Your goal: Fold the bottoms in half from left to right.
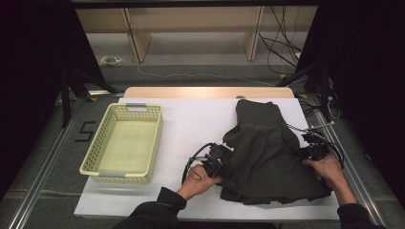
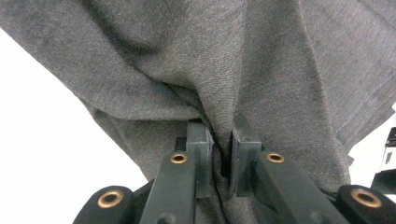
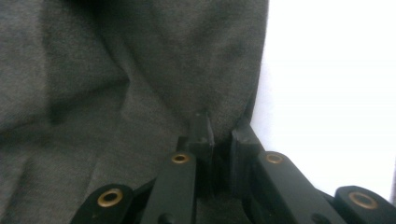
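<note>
The left tool (image 1: 216, 164) pinches a fold of the soft, dark grey cloth (image 1: 267, 152). The right tool (image 1: 313, 151) has shut on its edge at 3 o'clock. The crumpled cloth lies on the flat white table (image 1: 191, 129). A holey yellow plastic basket (image 1: 125, 143) sits at 9 o'clock.

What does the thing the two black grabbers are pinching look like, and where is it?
Find the white table. On its left stands a pale yellow basket with holes; on its right lies the dark grey-green cloth, crumpled and soft. It is the only dark, floppy thing there, pinched at both side edges.
</note>
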A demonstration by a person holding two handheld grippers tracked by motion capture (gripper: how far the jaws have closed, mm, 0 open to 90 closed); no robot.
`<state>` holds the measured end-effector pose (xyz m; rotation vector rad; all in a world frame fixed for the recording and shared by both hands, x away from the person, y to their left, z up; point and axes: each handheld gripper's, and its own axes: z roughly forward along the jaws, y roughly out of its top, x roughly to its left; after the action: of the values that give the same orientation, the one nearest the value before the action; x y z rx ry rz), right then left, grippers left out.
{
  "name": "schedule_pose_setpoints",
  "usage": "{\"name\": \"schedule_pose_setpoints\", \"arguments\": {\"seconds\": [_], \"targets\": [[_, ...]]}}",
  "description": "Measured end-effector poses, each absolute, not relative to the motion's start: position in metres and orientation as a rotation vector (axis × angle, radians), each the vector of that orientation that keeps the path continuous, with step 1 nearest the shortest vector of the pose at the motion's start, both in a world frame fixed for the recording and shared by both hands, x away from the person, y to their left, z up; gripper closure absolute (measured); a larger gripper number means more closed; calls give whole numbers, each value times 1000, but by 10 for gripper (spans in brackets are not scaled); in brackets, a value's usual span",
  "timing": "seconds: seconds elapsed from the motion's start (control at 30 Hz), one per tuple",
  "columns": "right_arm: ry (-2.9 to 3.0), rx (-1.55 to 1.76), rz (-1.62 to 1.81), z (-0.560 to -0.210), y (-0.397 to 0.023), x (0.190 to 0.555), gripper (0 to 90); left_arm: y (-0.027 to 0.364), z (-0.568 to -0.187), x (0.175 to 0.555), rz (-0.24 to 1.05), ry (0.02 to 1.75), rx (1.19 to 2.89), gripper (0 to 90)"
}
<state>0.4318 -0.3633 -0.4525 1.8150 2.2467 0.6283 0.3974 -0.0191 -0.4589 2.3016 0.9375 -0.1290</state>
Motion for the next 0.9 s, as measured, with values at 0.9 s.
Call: {"name": "schedule_pose_setpoints", "arguments": {"seconds": [0.9], "targets": [[2310,1764,752,-447,-298,414,828,63,-446,398,-113,1006,2301,810]]}}
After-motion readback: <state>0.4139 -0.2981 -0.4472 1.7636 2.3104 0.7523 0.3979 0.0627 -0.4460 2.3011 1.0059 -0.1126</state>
